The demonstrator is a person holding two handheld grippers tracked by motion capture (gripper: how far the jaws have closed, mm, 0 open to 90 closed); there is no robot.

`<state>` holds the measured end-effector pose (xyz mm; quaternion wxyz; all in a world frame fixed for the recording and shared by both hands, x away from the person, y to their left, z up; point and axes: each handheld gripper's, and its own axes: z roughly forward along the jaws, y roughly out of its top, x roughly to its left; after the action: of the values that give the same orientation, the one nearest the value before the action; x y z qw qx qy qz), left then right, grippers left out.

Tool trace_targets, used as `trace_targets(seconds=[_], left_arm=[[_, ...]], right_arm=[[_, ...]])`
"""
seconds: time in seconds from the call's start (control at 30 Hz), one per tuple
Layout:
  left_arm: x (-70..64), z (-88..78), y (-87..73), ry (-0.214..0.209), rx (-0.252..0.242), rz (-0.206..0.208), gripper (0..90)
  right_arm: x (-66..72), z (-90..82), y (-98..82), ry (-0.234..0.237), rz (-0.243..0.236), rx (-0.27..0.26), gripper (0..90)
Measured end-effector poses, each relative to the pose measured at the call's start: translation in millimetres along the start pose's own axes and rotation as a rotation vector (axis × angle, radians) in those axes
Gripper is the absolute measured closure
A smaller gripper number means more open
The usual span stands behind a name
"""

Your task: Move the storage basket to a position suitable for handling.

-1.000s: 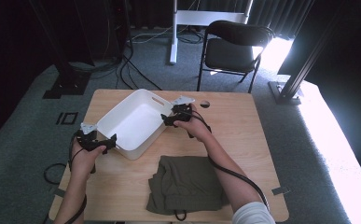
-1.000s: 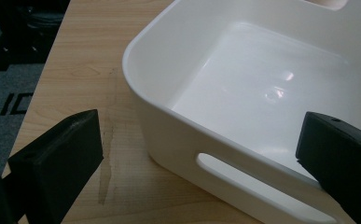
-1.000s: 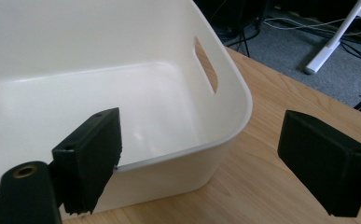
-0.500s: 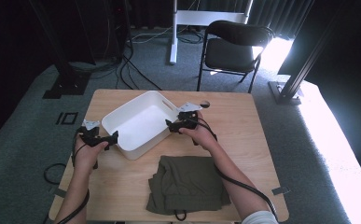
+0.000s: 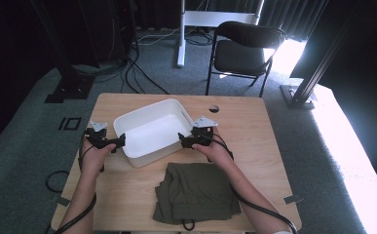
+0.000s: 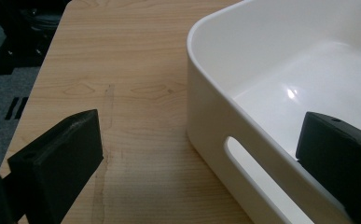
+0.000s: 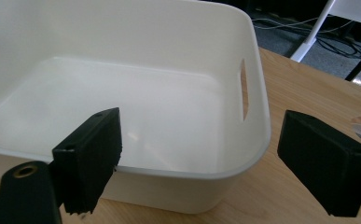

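Observation:
A white plastic bin (image 5: 152,134) stands empty on the wooden table (image 5: 247,136). My left gripper (image 5: 120,141) is open at the bin's left end. In the left gripper view the bin's wall (image 6: 215,116) with its handle slot runs between the jaws of that gripper (image 6: 199,161), one jaw outside and one inside. My right gripper (image 5: 182,139) is open at the bin's right end, where the bin's rim (image 7: 257,116) passes between the jaws of that gripper (image 7: 206,163). A folded olive-green cloth (image 5: 196,192) lies near the table's front edge, below the right hand.
A round cable hole (image 5: 214,108) sits in the table behind the right gripper. A black folding chair (image 5: 242,48) stands beyond the far edge, and cables (image 5: 142,78) trail over the grey carpet. Bare tabletop lies right of the bin.
The right gripper has come nearer to me along the bin's right end. The left gripper has closed in on the left wall. The bin has shifted slightly.

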<state>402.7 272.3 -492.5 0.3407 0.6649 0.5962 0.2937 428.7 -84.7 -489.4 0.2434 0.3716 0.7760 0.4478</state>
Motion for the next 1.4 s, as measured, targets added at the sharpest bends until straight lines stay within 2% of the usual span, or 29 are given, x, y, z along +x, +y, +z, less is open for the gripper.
trace_targets(seconds=[0.2, 0.27, 0.33, 0.4, 0.47, 0.53, 0.6, 0.63, 0.67, 0.7, 0.73, 0.77, 0.8, 0.83, 0.87, 0.9, 0.93, 0.97, 1.1, 1.13, 1.23, 1.3, 1.4], left_arm=[[-1.4, 2.9, 2.7, -0.005, 0.012, 0.003, 1.9], [-4.0, -1.5, 5.2, -0.026, -0.011, -0.008, 1.9], [-6.4, -8.9, 8.3, -0.033, -0.034, -0.016, 1.9], [-8.7, -16.7, 10.9, -0.033, -0.066, -0.031, 1.9], [-11.4, -23.6, 11.9, -0.039, -0.078, -0.029, 1.9], [-15.2, -28.0, 11.1, -0.049, -0.075, -0.012, 8.5], [-17.8, -29.4, 9.4, -0.056, -0.058, -0.008, 10.6], [-18.1, -28.9, 8.1, -0.054, -0.052, -0.009, 16.1], [-18.0, -27.5, 6.5, -0.053, -0.042, -0.011, 17.0], [-18.0, -25.6, 4.6, -0.054, -0.038, 0.002, 17.5], [-17.8, -23.8, 2.6, -0.047, -0.029, 0.005, 25.1], [-17.8, -21.7, 0.7, -0.04, -0.024, -0.004, 29.2], [-18.2, -19.6, -1.3, -0.043, -0.022, -0.001, 29.2], [-18.7, -18.4, -3.2, -0.05, -0.014, -0.001, 30.9], [-19.9, -17.6, -4.8, -0.057, -0.008, -0.012, 38.3], [-21.6, -16.5, -6.3, -0.065, -0.004, -0.014, 40.5], [-21.8, -15.6, -7.8, -0.09, -0.005, -0.023, 44.2], [-23.3, -14.9, -8.7, -0.089, 0.001, -0.043, 47.1], [-29.8, -12.0, -10.5, -0.083, 0.012, -0.038, 58.3], [-31.6, -11.6, -10.3, -0.065, 0.016, -0.026, 61.5], [-36.6, -10.2, -9.6, -0.018, 0.007, -0.023, 64.3], [-37.5, -8.9, -9.4, -0.012, 0.0, -0.03, 66.0], [-38.4, -7.7, -8.5, -0.003, 0.001, -0.03, 67.0]], right_arm=[[3.4, -10.3, -6.7, 0.021, 0.023, -0.012, 14.1], [1.5, -12.8, -5.7, 0.016, 0.019, -0.024, 14.1], [-3.7, -13.5, -1.9, 0.011, 0.048, -0.044, 14.2], [-11.8, -12.9, 4.3, -0.01, 0.063, -0.066, 20.1], [-20.3, -10.2, 11.9, -0.022, 0.075, -0.079, 24.7], [-27.8, -4.9, 18.7, -0.033, 0.057, -0.083, 30.9], [-33.7, 2.3, 23.3, -0.046, 0.044, -0.09, 34.5], [-35.8, 6.3, 24.6, -0.046, 0.039, -0.088, 37.0], [-37.6, 10.5, 25.5, -0.046, 0.031, -0.087, 42.7], [-39.1, 14.2, 26.2, -0.044, 0.025, -0.079, 46.8], [-39.8, 17.8, 26.3, -0.046, 0.025, -0.076, 47.3], [-39.9, 21.1, 26.1, -0.055, 0.026, -0.069, 52.7], [-40.2, 24.1, 25.9, -0.059, 0.026, -0.046, 53.7], [-40.1, 27.2, 25.3, -0.059, 0.027, -0.043, 53.8], [-39.7, 30.0, 24.6, -0.064, 0.021, -0.042, 56.8], [-39.8, 32.7, 24.2, -0.058, 0.019, -0.028, 58.3], [-39.4, 35.5, 23.5, -0.059, 0.033, -0.02, 61.1], [-39.4, 38.1, 23.2, -0.058, 0.042, -0.009, 63.8], [-35.4, 45.4, 23.4, -0.066, 0.058, 0.006, 72.6], [-33.9, 46.5, 23.7, -0.071, 0.065, 0.014, 75.8], [-31.7, 48.1, 24.0, -0.107, 0.09, 0.021, 82.6], [-32.4, 47.7, 24.3, -0.119, 0.12, 0.025, 85.8], [-32.1, 47.3, 25.7, -0.13, 0.122, 0.047, 85.9]])
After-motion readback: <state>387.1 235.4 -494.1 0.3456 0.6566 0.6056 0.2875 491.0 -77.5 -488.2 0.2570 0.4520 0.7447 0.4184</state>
